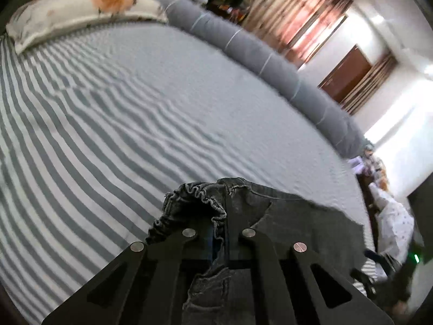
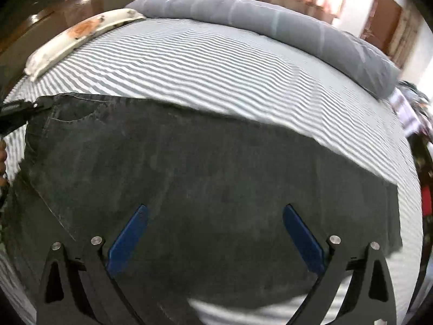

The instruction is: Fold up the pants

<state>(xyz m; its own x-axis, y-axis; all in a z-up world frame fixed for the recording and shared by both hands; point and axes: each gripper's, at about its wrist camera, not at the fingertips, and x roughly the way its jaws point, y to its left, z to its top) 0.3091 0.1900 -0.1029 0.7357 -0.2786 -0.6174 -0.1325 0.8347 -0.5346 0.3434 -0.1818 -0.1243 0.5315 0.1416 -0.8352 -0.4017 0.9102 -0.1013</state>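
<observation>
On the striped bed, the dark pants lie spread across the frame's middle; my left gripper pinches their elastic waistband at lower centre, my right gripper hovers wide open and empty, so I should grab the opposite edge evenly.

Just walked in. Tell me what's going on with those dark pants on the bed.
A person is folding dark denim pants on a striped bed sheet, holding tongs in each hand. The left tongs are shut on the pants at the gathered elastic waistband, lifting that end. The right tongs hang open above the middle of the spread fabric, gripping nothing. A floral pillow and a rolled grey blanket lie along the bed's far edges.
</observation>
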